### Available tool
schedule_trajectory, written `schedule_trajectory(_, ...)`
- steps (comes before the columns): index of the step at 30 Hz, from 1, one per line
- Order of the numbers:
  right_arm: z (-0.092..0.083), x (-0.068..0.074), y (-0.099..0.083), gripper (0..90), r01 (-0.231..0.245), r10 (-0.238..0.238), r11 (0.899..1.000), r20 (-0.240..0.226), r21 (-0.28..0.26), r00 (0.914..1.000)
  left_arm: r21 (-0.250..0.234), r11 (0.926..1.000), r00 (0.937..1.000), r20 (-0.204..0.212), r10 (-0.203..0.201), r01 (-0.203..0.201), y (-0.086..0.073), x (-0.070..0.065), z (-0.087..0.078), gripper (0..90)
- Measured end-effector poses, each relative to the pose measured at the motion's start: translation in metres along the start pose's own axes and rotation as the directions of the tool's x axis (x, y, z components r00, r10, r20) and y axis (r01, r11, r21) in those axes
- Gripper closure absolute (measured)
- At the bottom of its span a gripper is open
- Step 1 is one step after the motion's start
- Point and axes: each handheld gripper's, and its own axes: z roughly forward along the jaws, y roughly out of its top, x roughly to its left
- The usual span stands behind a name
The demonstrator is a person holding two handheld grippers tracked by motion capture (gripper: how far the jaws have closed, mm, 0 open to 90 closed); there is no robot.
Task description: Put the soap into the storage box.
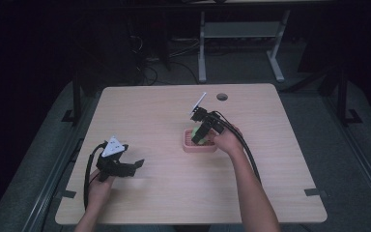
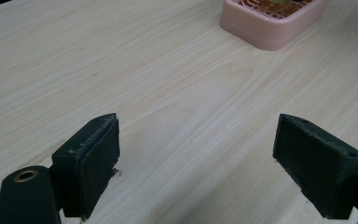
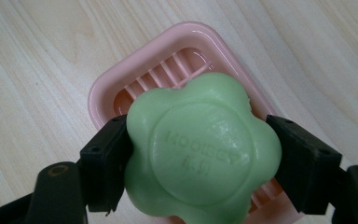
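L gripper (image 1: 136, 166) near edge of table (image 1: 149, 203), jaws wide, idle over bare wood. Farther in, R gripper (image 3: 200, 158) clamps green flower soap (image 3: 200, 154) by its sides, just above pink slatted dish (image 3: 116, 93), prob. lined up to set inside.

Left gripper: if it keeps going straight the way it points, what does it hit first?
Probably the pink soap dish. The left gripper, fingers open, looks across bare table with the dish ahead, slightly to one side, so it might pass the dish's edge.
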Motion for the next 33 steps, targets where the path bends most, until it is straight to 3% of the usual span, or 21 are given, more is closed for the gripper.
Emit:
schedule_trajectory(23,-0.0006,-0.0029,-0.0009,25.6,-0.015,0.015,1.000,0.000,0.006,0.9999,0.000,1.0000,1.0000,0.001,-0.005,0.005,-0.0003,0.0006,-0.0001,14.4)
schedule_trajectory(33,-0.0080,-0.0031,0.0003,27.9,-0.011,0.011,1.000,-0.001,-0.028,0.9999,0.003,1.0000,1.0000,-0.001,-0.002,0.002,-0.0002,0.0008,-0.0002,14.4)
